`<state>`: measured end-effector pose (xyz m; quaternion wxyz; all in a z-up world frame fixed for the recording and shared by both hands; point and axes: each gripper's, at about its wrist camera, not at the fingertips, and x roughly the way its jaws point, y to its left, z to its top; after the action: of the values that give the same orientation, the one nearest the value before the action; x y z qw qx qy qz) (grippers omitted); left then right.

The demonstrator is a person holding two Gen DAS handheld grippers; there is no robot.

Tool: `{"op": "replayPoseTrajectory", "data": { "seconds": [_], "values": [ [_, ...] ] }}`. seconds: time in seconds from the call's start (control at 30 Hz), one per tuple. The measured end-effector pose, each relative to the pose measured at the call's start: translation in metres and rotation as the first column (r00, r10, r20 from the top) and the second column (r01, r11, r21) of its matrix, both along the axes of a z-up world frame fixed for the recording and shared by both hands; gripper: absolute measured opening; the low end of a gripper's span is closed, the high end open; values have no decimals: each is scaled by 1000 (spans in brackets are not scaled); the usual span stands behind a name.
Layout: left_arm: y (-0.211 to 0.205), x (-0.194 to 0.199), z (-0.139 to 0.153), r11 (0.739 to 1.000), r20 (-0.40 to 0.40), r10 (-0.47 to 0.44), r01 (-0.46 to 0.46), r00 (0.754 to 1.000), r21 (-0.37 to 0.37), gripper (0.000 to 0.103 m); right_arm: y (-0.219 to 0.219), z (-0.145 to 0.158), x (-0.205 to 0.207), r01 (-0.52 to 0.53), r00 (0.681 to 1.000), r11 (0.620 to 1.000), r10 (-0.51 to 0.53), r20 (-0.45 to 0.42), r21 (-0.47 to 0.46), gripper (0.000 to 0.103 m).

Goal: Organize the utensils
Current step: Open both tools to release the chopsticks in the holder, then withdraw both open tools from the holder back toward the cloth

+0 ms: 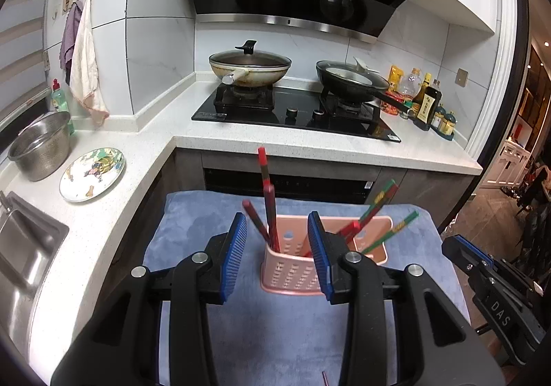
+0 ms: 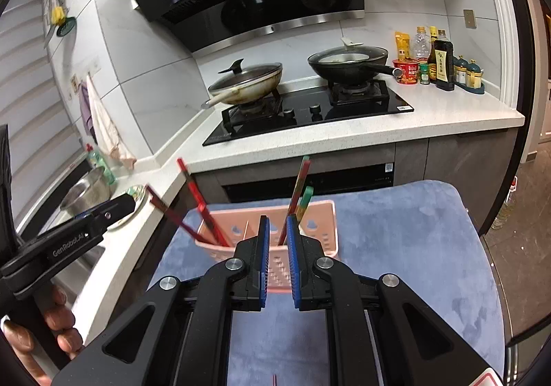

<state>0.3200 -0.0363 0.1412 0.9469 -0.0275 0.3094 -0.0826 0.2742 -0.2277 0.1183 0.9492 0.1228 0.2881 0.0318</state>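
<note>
Chopsticks (image 1: 270,214) stand in a pink caddy (image 1: 292,269) on a blue towel (image 1: 193,238) covering the tabletop. Seen from the left wrist, the left tool (image 1: 277,255) hovers before the caddy, spread wide and empty. Red sticks lean up and left in the left compartment; others (image 1: 375,210) tilt right in the next — long axes near upright, likely so they stay sorted.

From the right wrist, the right tool (image 2: 277,262) sits just short of the caddy (image 2: 320,214), pads close with a narrow gap, pinching nothing. A stick (image 2: 298,193) rises just beyond it.
</note>
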Motion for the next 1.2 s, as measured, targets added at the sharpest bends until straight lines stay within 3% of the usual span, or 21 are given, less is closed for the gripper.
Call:
{"op": "replayPoseTrajectory", "data": {
  "seconds": [0.5, 0.97, 1.2],
  "values": [
    [2, -49, -21, 1000, -26, -19, 19, 999, 19, 35, 19, -27, -59, -45, 999, 999, 44, -32, -21, 12],
    [14, -102, -77, 1000, -120, -22, 23, 993, 5, 35, 25, -82, -120, -61, 990, 998, 57, -128, -29, 12],
    [18, -128, -111, 999, -175, -26, 32, 984, 30, 35, 36, -123, -157, -72, 978, 997, 65, -200, -26, 12]
  ]
}}
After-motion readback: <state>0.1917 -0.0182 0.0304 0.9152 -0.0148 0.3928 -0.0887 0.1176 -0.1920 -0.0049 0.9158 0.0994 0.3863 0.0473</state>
